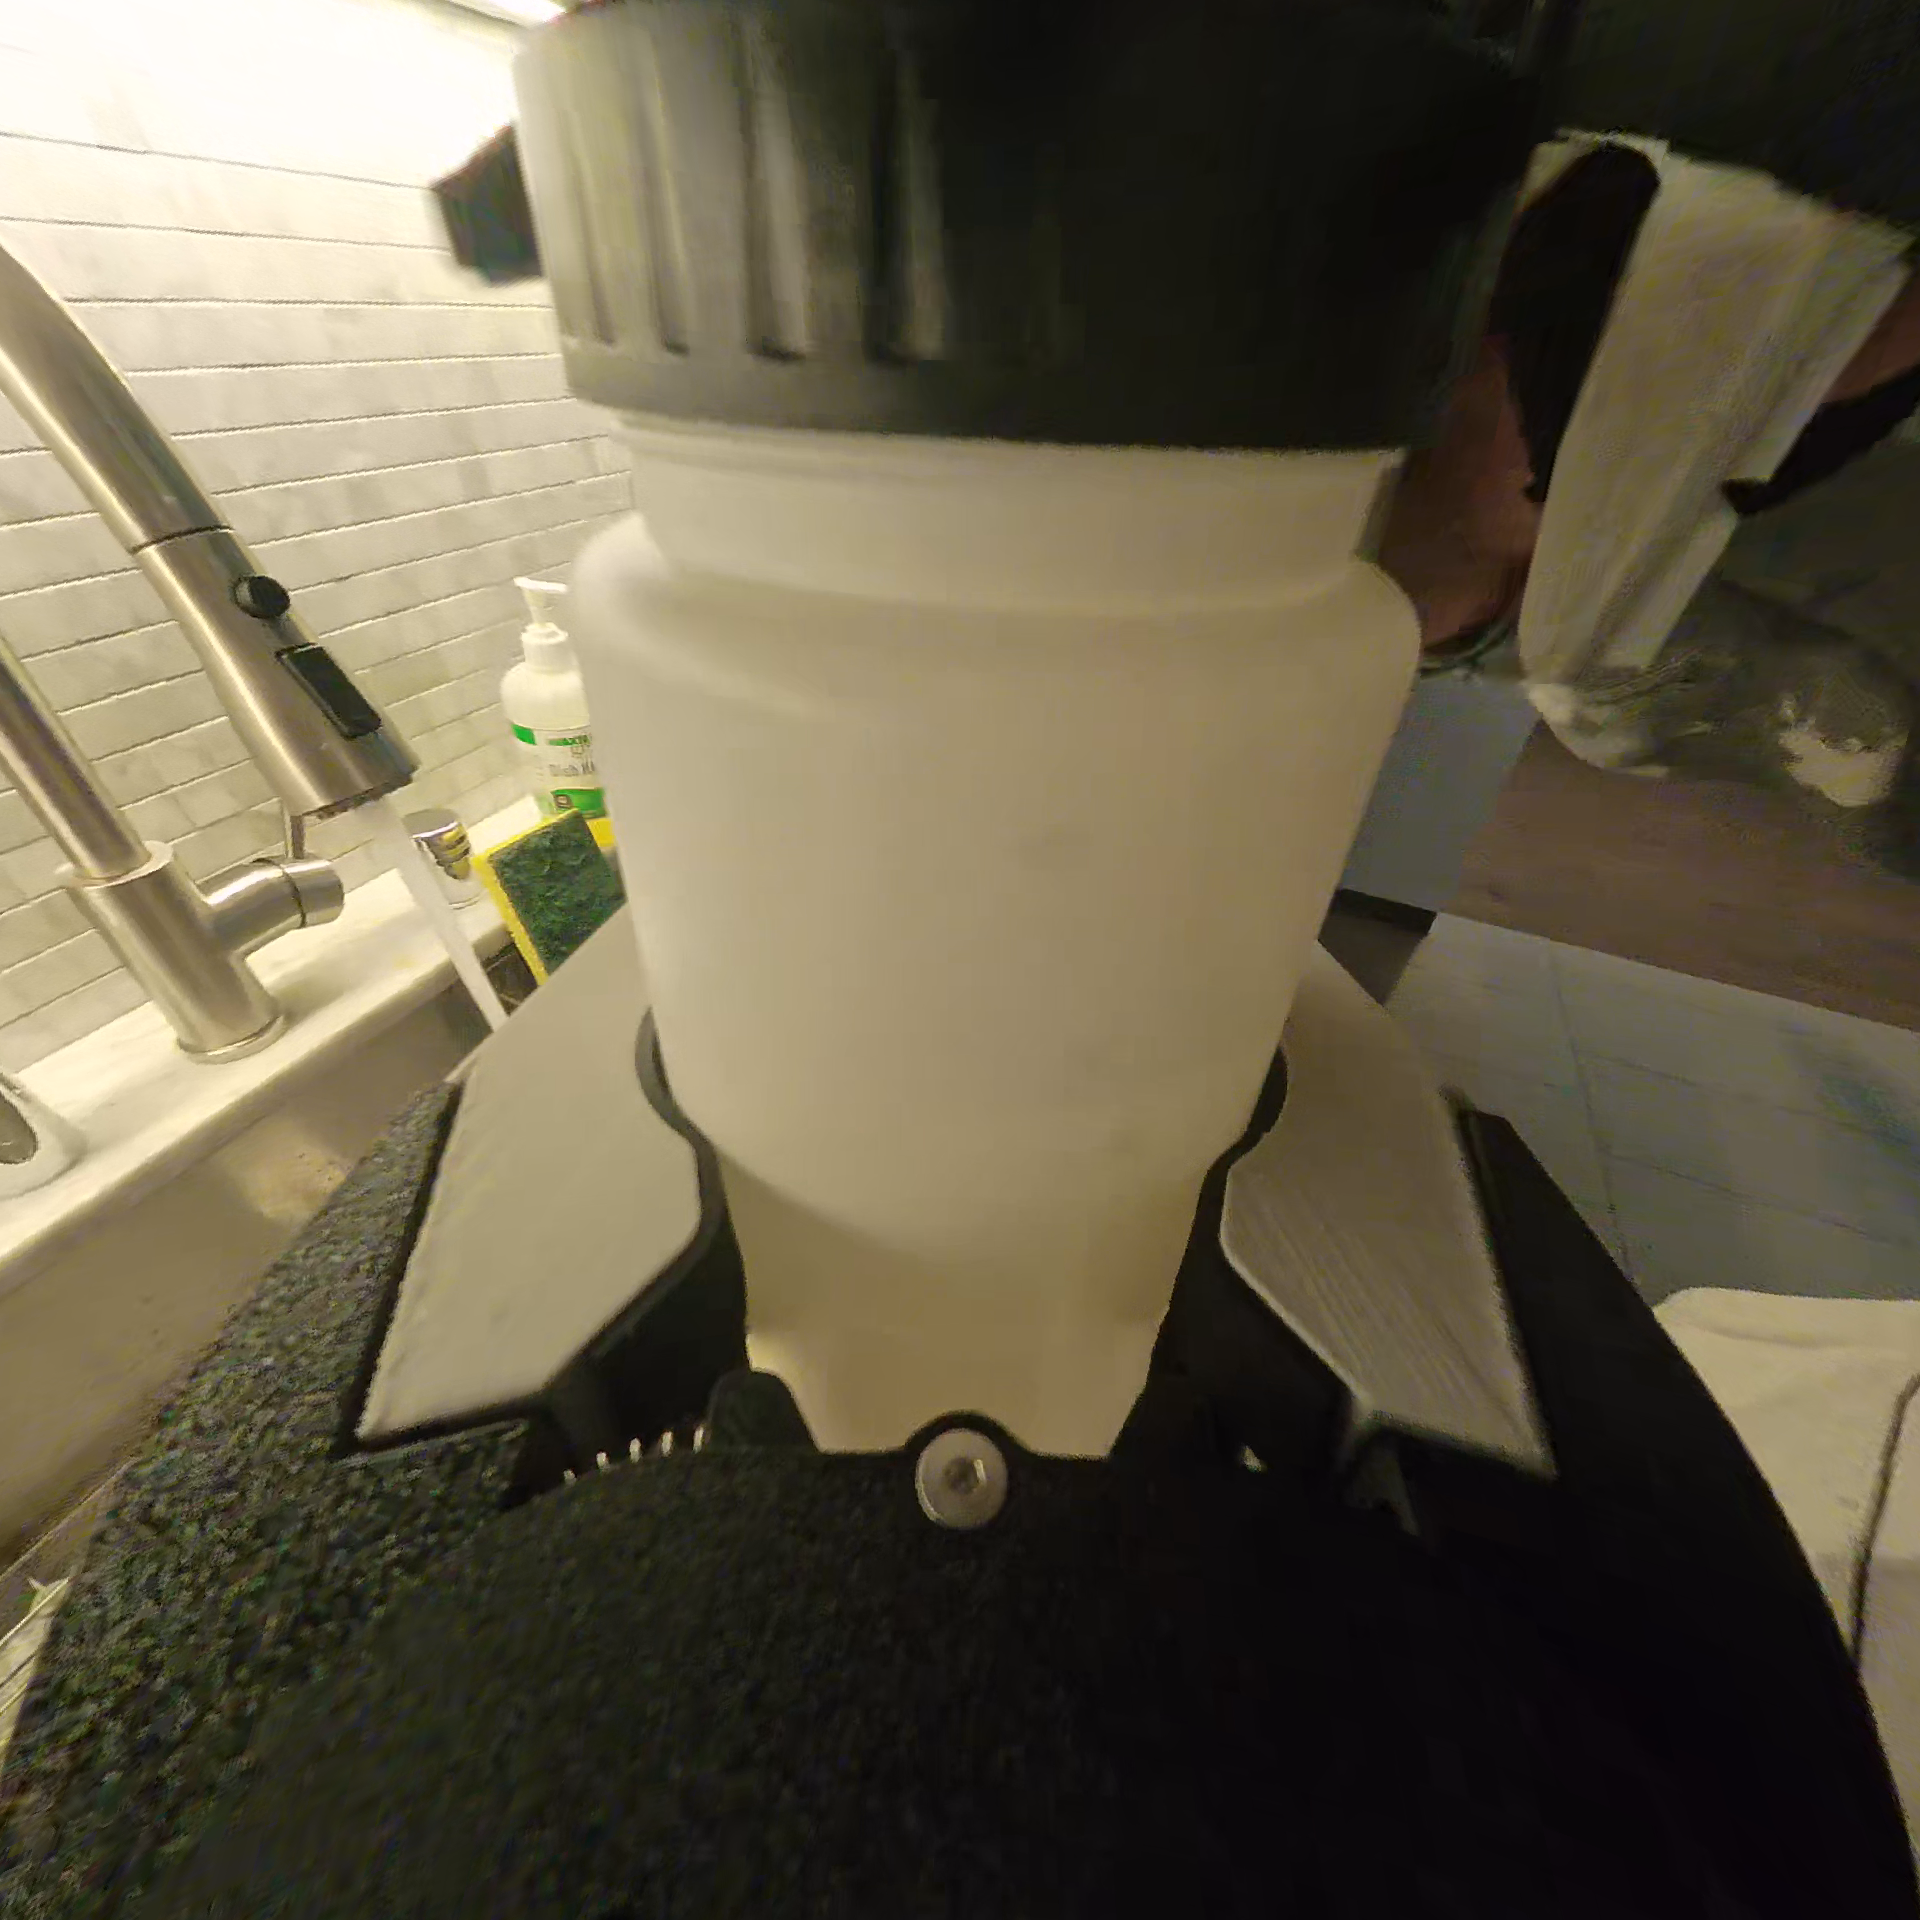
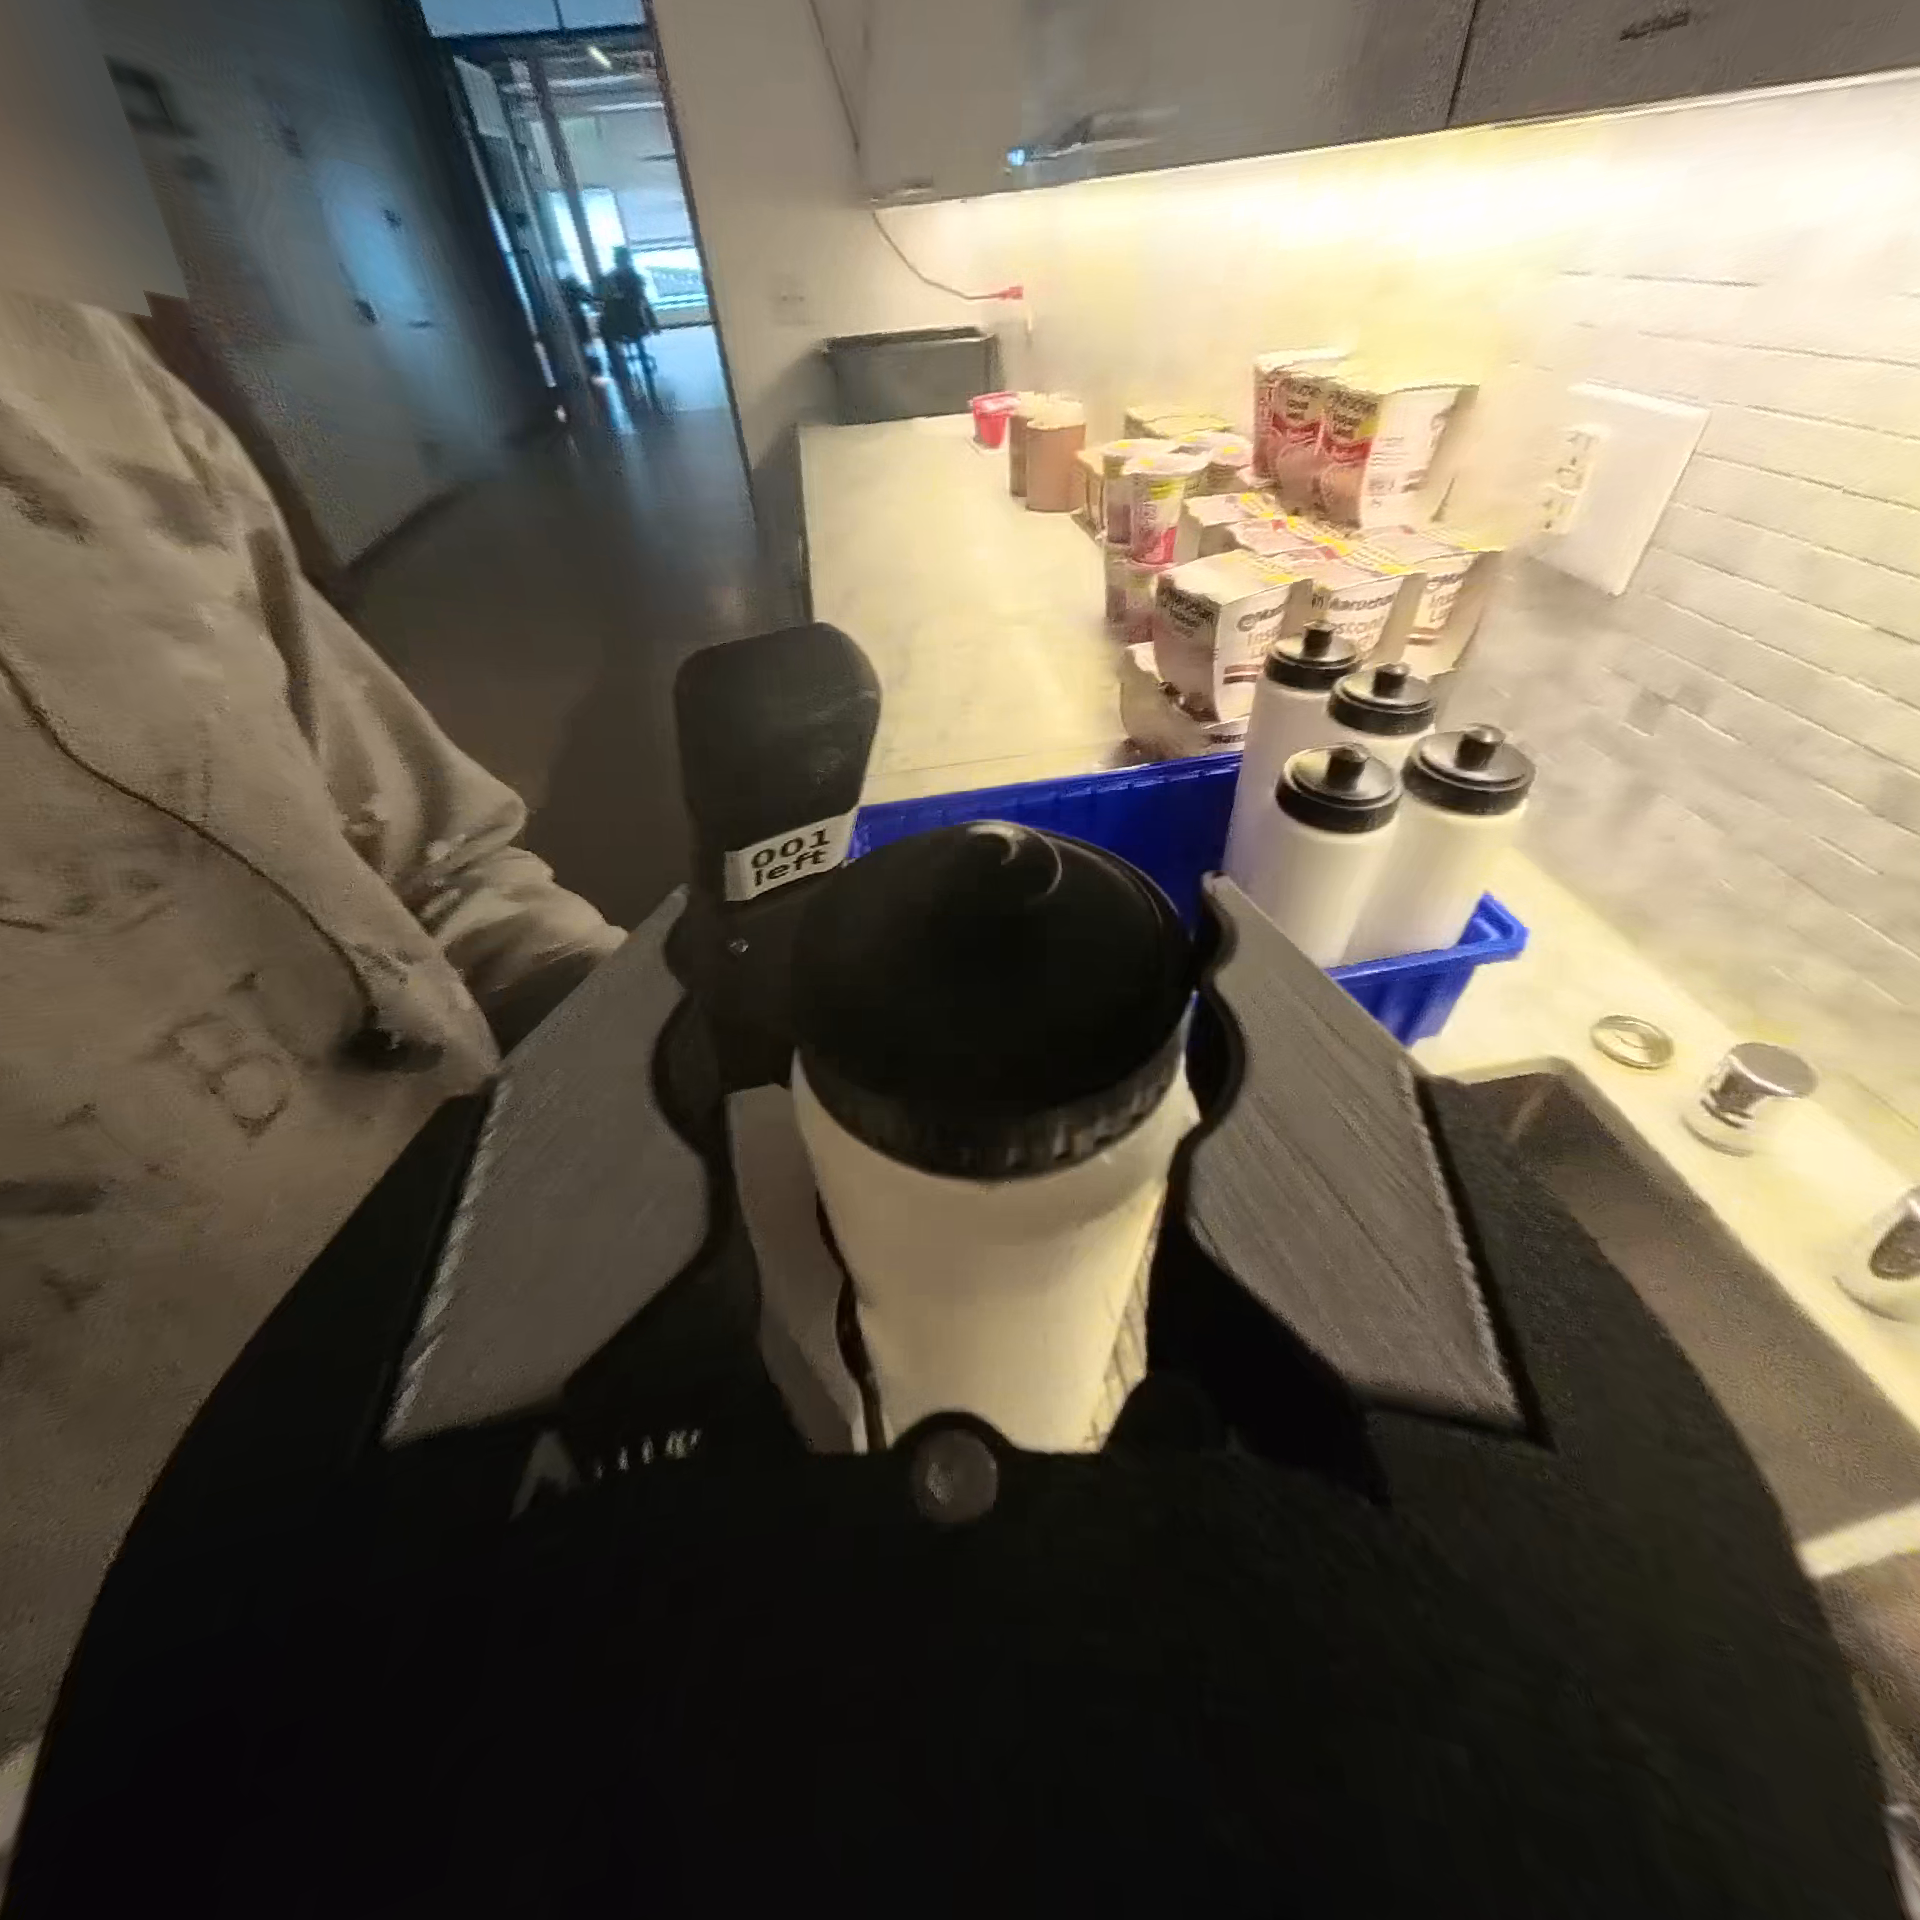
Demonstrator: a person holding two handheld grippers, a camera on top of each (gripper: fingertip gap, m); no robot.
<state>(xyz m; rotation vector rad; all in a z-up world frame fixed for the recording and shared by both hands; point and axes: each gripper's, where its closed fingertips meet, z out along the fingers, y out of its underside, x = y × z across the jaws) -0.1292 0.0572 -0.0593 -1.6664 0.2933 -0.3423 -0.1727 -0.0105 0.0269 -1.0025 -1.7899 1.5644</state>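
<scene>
My left gripper (image 1: 961,1039) is shut on the body of a white plastic squeeze bottle (image 1: 987,810), which stands up between its light-grey fingers (image 1: 540,1226). The bottle's ribbed black cap (image 1: 935,208) fills the top of the left wrist view. In the right wrist view, my right gripper (image 2: 935,935) closes from the sides on that black cap (image 2: 987,987), with the white bottle (image 2: 997,1278) below it. The left gripper's black body (image 2: 774,748), which bears a white sticker, shows just behind the bottle.
A steel faucet (image 1: 208,623) runs water into the sink at left. A soap pump bottle (image 1: 545,717) and a green-yellow sponge (image 1: 551,883) stand behind it. A blue bin (image 2: 1434,977) holds several capped white bottles (image 2: 1340,862). Noodle cups (image 2: 1226,623) crowd the counter. A person's light coat (image 2: 208,831) is at left.
</scene>
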